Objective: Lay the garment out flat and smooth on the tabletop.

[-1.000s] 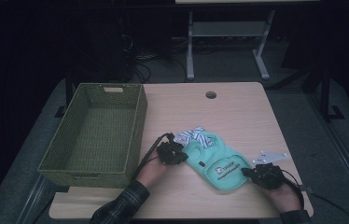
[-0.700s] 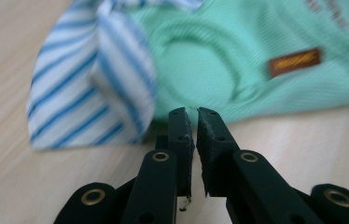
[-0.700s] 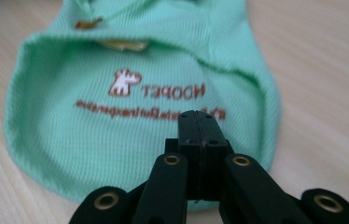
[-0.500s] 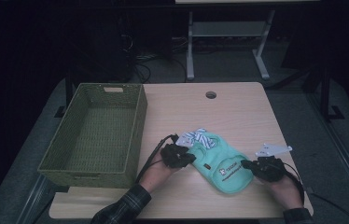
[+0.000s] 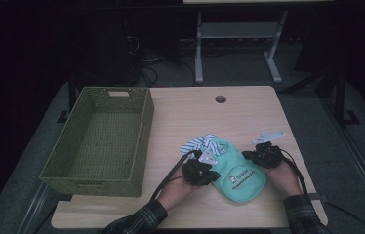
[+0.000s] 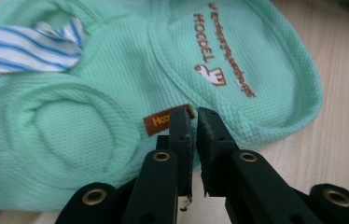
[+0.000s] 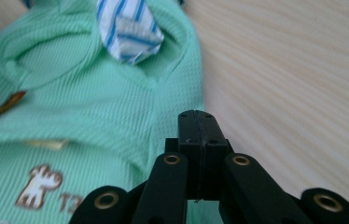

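Dark room all around, with a light wood table (image 5: pixel 210 117) in the middle that has a small round hole (image 5: pixel 220 99) near its far edge. Metal stand legs (image 5: pixel 239 44) sit on the floor behind it.

Both hands are working a mint-green knit garment (image 5: pixel 236 170) that lies on the table between the two grippers. It's got brown lettering and a little animal print on it, plus a small brown tag (image 6: pixel 163 122). A blue-and-white striped piece of cloth (image 5: pixel 200 144) pokes out from its far end, beyond both tools.

Left gripper (image 5: pixel 201 171) is at the near left edge of the garment. From its own camera the jaws are almost together with just a thin gap, tips right at the brown tag and the green fabric's hem; they look pinched on that edge. Printed part of the garment runs off ahead and to the right of the jaws in that view.

Right gripper (image 5: pixel 263 155) is at the right edge of the garment. Its jaws are pressed fully together, with the green fabric (image 7: pixel 93 107) right up against their left side and running under them, bare wood to their right.

Off to the left of the left gripper sits an olive woven basket (image 5: pixel 100 141), well apart from the garment.
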